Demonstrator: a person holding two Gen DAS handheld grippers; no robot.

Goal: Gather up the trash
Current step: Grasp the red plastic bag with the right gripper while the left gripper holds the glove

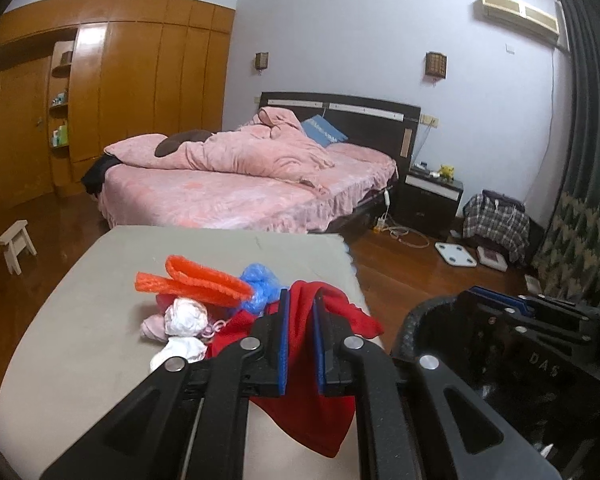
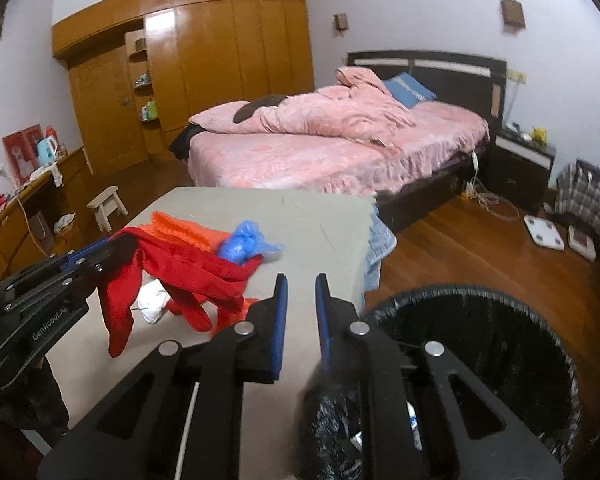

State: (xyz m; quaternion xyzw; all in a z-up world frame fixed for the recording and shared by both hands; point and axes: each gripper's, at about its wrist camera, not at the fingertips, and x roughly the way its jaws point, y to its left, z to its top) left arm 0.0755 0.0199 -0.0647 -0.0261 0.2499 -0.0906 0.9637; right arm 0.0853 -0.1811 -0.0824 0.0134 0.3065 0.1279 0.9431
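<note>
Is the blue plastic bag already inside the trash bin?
No, the blue plastic bag lies on the table, beside the red cloth, outside the trash bin.

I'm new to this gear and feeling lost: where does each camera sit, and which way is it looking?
Left wrist: on the left gripper, which pinches a red fabric cloth, facing across the grey table toward the pink-covered bed.
Right wrist: on the right gripper, same heading, over the black-lined round bin; the left gripper shows at left.
Shared: table, cloth, bed, bin.
</note>
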